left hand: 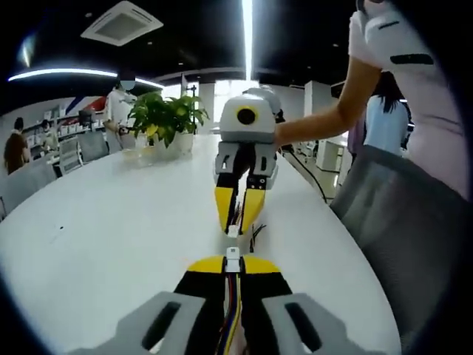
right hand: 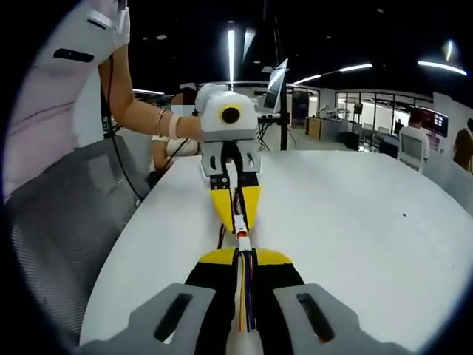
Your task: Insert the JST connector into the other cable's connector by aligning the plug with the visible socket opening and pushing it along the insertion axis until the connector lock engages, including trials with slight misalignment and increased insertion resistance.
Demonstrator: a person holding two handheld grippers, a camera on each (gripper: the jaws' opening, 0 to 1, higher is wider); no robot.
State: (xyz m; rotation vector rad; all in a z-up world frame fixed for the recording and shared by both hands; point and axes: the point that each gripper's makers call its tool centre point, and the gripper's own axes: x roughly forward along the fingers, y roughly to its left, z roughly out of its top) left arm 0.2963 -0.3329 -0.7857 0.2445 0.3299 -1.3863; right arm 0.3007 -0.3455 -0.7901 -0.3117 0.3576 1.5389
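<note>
In the left gripper view my left gripper (left hand: 232, 260) is shut on a cable with coloured wires, whose white connector (left hand: 233, 256) sticks out past the yellow tips. Facing it, my right gripper (left hand: 238, 223) holds the other white connector (left hand: 233, 231) just beyond, a small gap between the two. In the right gripper view my right gripper (right hand: 243, 253) is shut on its wires, with the white plug (right hand: 242, 242) at the tips. The left gripper (right hand: 236, 219) points back at it, and its connector (right hand: 239, 223) sits almost against the plug.
A white oval table (left hand: 111, 229) lies under both grippers. A potted green plant (left hand: 167, 118) stands at its far end. A person in a light shirt (left hand: 406, 66) stands at the table's right edge beside a grey chair (left hand: 399, 229). Other people sit in the background.
</note>
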